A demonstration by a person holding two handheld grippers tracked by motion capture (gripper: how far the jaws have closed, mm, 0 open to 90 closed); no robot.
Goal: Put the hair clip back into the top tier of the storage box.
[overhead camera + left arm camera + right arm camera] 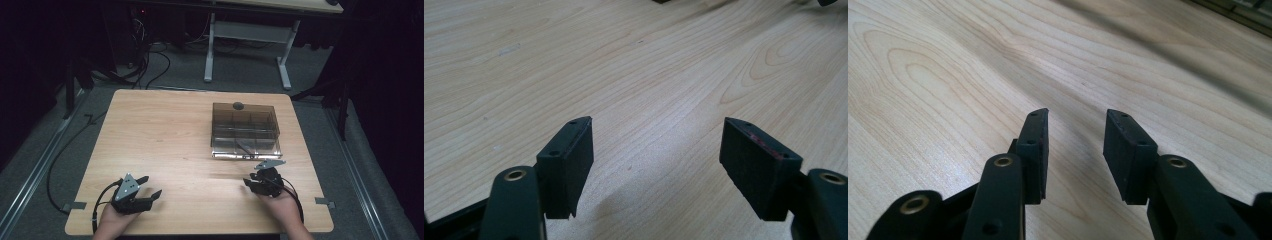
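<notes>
Both grippers rest low at the near edge of the wooden table [165, 130], jaws apart and gripping nothing: left gripper [148, 187], right gripper [256, 178]. The compartmented clear box [245, 131] sits just beyond the right gripper, untouched.

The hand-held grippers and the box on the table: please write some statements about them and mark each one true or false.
1. The left hand-held gripper is open, with nothing between its jaws. True.
2. The right hand-held gripper grips the box. False: its jaws are open over bare wood.
3. The transparent box stands on the table beyond the right gripper. True.
4. The box lies on the floor. False: it is on the table.
</notes>
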